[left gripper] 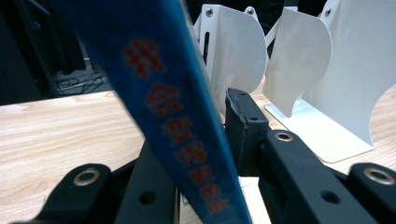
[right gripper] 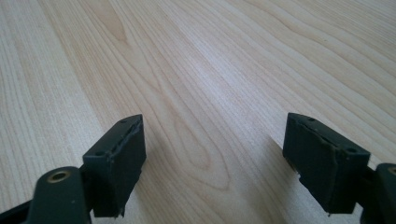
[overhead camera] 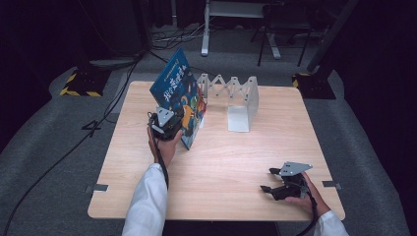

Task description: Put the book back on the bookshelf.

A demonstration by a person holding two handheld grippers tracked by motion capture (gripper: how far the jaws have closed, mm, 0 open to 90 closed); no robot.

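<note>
**Blue picture book held on edge beside the rack**

Blue and glossy, the book [overhead camera: 179,96] stands tilted at centre-left of the high view, just beside the white folding rack [overhead camera: 231,96]. The left gripper [overhead camera: 169,123] is clamped on its lower edge, the spine [left gripper: 180,121] running between the jaws. I'd judge it thin, light and fairly stiff, though its slick cover could slip; a grip low and near the spine looks safest. At lower right, the right gripper [overhead camera: 269,181] rests on the wooden table [overhead camera: 221,162], jaws spread wide, holding nothing.
</note>
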